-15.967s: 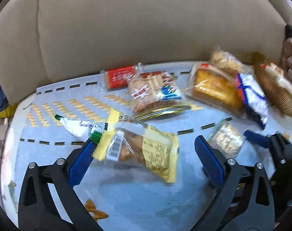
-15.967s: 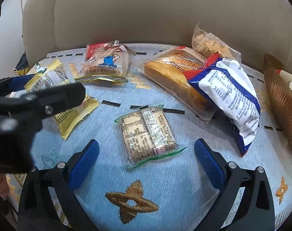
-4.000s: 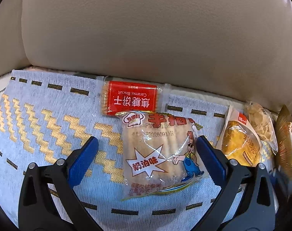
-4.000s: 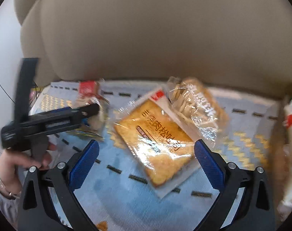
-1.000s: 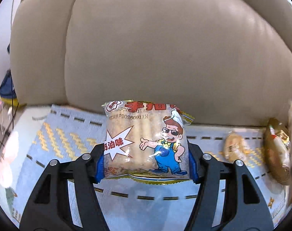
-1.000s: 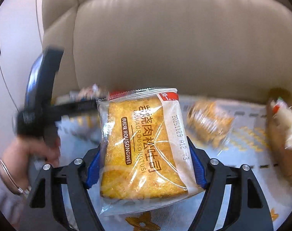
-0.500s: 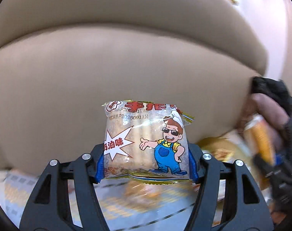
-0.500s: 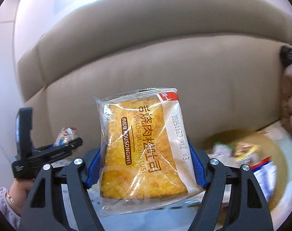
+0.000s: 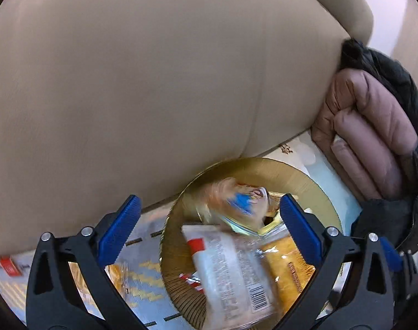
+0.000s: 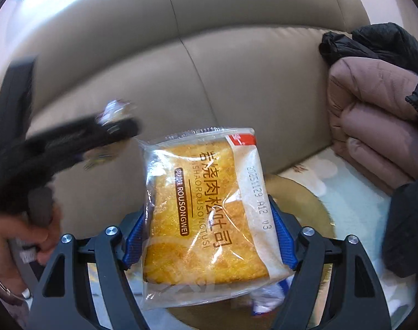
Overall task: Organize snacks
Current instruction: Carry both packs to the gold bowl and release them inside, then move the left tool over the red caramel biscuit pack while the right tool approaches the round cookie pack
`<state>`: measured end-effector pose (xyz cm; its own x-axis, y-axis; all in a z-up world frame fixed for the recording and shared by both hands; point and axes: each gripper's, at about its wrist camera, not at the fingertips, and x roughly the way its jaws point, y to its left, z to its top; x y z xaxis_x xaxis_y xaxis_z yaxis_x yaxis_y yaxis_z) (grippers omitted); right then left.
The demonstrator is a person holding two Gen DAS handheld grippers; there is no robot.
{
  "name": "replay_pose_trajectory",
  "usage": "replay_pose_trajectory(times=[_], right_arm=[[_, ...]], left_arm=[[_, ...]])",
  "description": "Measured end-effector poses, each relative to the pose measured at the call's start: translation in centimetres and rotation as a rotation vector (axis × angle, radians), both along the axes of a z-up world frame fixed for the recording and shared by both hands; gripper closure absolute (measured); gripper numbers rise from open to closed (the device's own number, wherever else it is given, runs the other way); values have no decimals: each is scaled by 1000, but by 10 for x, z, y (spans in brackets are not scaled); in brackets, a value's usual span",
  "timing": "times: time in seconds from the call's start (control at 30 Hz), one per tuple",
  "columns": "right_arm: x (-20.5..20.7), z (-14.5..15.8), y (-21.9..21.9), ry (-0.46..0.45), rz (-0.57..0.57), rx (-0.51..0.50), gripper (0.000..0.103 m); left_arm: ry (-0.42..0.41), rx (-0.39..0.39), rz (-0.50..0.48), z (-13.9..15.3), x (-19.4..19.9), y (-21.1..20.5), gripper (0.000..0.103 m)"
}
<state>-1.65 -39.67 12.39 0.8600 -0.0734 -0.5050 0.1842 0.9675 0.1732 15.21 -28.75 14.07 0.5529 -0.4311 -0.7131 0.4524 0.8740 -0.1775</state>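
The left claw (image 9: 206,217) hangs released over the gold bowl (image 9: 302,176), its blue pads wide apart and nothing between them. Just below it a cartoon-printed biscuit pack (image 9: 236,200) shows as a blur on top of the pile, whether falling or just landed I cannot tell. Under it lie a white-labelled packet (image 9: 233,269) and an orange one, so the bowl already holds several snacks.

The right claw (image 10: 206,236) is clenched on a pork-floss toast pack (image 10: 203,211), held upright above the near side of the same bowl (image 10: 305,200); that one looks next to go in.

What is left, as far as I can see: on the patterned cloth (image 9: 142,283) covering the sofa seat, beside the bowl, a red-wrapped biscuit (image 9: 9,266) sits at the far left edge, and another yellowish packet (image 9: 116,275) lies nearer the bowl. I judge the job well past halfway, with the toast and those loose packets outstanding.
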Motion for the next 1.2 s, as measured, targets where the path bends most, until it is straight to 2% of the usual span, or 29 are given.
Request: replay_pose_trajectory(times=[0.03,0.1,0.2,0.4,0.43,0.53,0.7,0.87,1.03,1.2], right_arm=[[5,-5,-1,58,-16,-25,5],[9,-8,-1,110,-30,-87,5],[4,-7,-12,79,-61,-123,5],[-11,0,-33,-34,-123,80,5],[-13,2,-33,-56,-127,111,5],[-13,11,-27,-100,-108,144,5],[-13,28,14,-158,-23,147,5],[-7,34,65,-151,79,111,5],[-4,27,132,-160,207,122,5],[4,9,181,-128,271,91,5]], left_arm=[[-7,1,13,0,-1,6,3],[-37,38,47,0,-3,22,3],[-83,72,84,10,-9,51,3],[-144,122,156,29,-12,108,3],[-148,133,166,30,-11,106,3],[-172,170,209,36,-15,133,3],[-185,171,304,39,-24,179,3],[-185,189,357,35,-30,210,3],[-176,195,424,23,-33,241,3],[-125,176,518,0,-26,283,3]])
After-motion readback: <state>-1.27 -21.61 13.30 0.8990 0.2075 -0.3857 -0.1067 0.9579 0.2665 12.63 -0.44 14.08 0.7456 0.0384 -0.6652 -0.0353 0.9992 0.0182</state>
